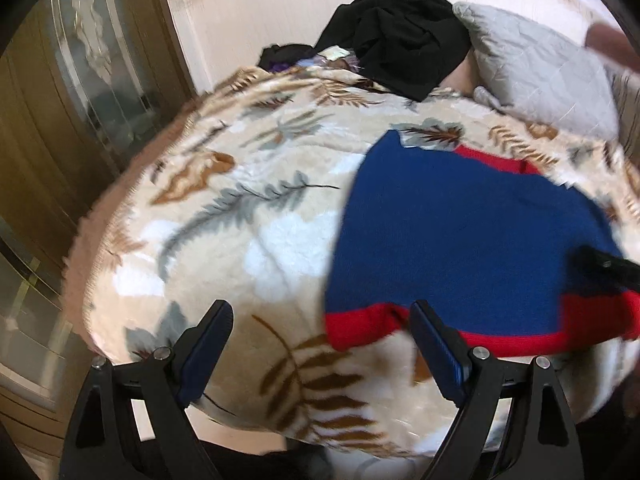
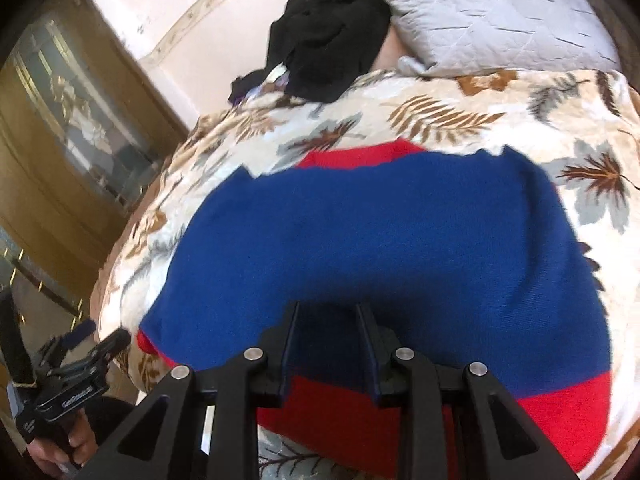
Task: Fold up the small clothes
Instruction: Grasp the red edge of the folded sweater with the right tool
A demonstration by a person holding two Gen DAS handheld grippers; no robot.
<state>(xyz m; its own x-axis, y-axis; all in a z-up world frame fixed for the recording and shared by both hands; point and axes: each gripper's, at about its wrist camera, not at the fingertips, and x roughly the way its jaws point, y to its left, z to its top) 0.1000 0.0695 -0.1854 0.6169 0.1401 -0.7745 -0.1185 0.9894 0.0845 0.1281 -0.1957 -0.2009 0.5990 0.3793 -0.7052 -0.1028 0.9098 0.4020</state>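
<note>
Hovering above blue sweater [image 1: 460,240]: left gripper [image 1: 322,320] wide open; right gripper [image 2: 327,316] narrowly parted, seemingly empty.

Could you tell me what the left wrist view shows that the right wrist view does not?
Only the left wrist view shows the left gripper head-on, jaws wide and empty, beside the sweater's red hem. Only the right wrist view shows the right gripper over the blue sweater. Both share the leaf-print blanket, black garment and grey pillow.

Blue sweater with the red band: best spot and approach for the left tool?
Probably the near red hem corner of the sweater. It lies flat on the leaf-print blanket, just ahead of the open left tool; come from the near edge, one finger sliding under.
</note>
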